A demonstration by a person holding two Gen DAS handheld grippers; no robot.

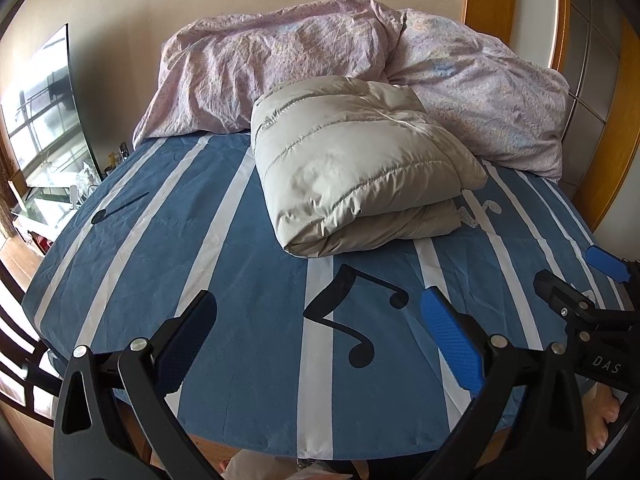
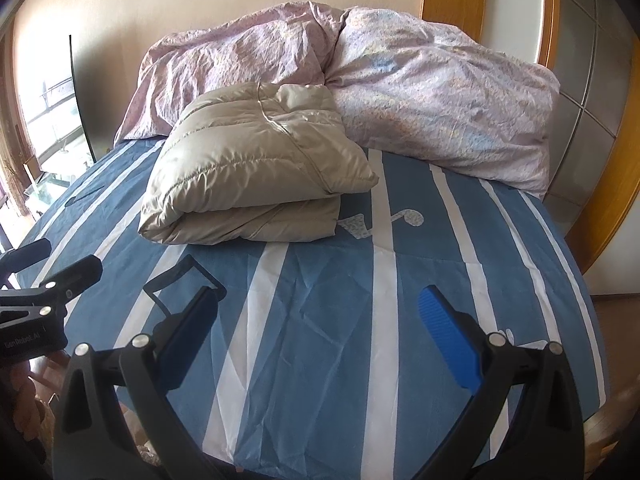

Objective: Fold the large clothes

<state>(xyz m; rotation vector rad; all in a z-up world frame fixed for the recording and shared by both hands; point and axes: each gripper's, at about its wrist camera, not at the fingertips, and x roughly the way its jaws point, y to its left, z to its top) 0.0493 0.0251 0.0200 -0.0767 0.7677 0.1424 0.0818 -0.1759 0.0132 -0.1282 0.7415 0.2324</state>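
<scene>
Now both grippers, left (image 1: 320,344) and right (image 2: 324,340), hover level, fingers spread, near folded jacket (image 1: 352,168).

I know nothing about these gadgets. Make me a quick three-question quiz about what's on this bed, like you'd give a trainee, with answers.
1. True or false: the beige puffy jacket lies spread out flat on the bed.
2. What lies piled behind the jacket, toward the wall? A) a pink floral quilt B) a stack of towels C) a suitcase
3. Fill in: both the left gripper and the right gripper have their jaws ____ and hold nothing.

Key
1. False: it is folded into a thick bundle.
2. A, the pink floral quilt, bunched up and touching the jacket's far edge.
3. Open; both hover above the striped sheet, short of the jacket.
</scene>
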